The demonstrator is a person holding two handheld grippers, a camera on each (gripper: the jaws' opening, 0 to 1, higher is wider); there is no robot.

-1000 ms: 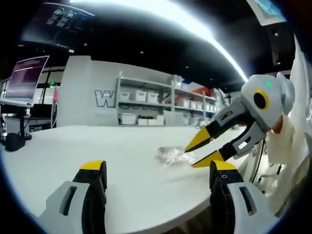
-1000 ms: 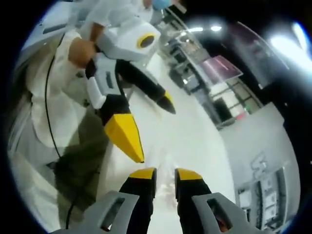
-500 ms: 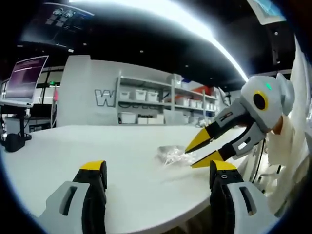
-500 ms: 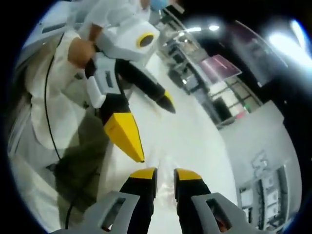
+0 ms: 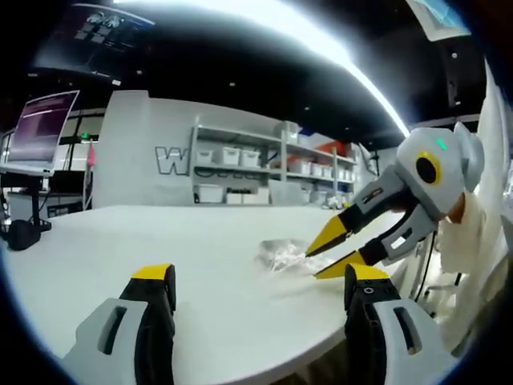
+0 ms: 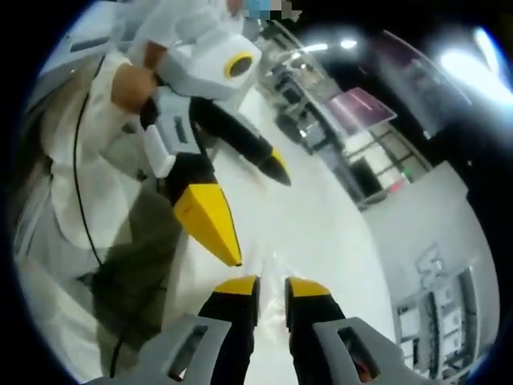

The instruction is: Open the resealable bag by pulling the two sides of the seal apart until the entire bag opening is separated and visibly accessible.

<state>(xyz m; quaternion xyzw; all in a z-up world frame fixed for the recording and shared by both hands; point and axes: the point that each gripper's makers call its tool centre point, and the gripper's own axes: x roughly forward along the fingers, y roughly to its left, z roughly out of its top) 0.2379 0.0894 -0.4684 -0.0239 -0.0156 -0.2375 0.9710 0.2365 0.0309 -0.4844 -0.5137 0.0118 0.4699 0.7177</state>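
Note:
A small clear resealable bag [image 5: 280, 255] lies crumpled on the white table [image 5: 160, 233], close to its near right edge. In the left gripper view my left gripper [image 5: 258, 277] stands wide open short of the bag, holding nothing. My right gripper [image 5: 312, 265] comes in from the right with its jaws a narrow gap apart, the tips at the bag's right edge. In the right gripper view the right gripper [image 6: 272, 287] shows the same narrow gap, with the faint bag [image 6: 272, 267] just beyond it. The left gripper [image 6: 260, 216] hangs open above, over the table [image 6: 321, 233].
Shelves with white bins [image 5: 240, 164] line the far wall, and a monitor [image 5: 44, 128] stands at the left. The person holding the grippers, in white clothing [image 6: 80, 176], is at the table's near edge. The tabletop stretches bare to the left.
The right gripper's jaws have drawn slightly closer together and dipped a little toward the bag. The left gripper and the bag have stayed put.

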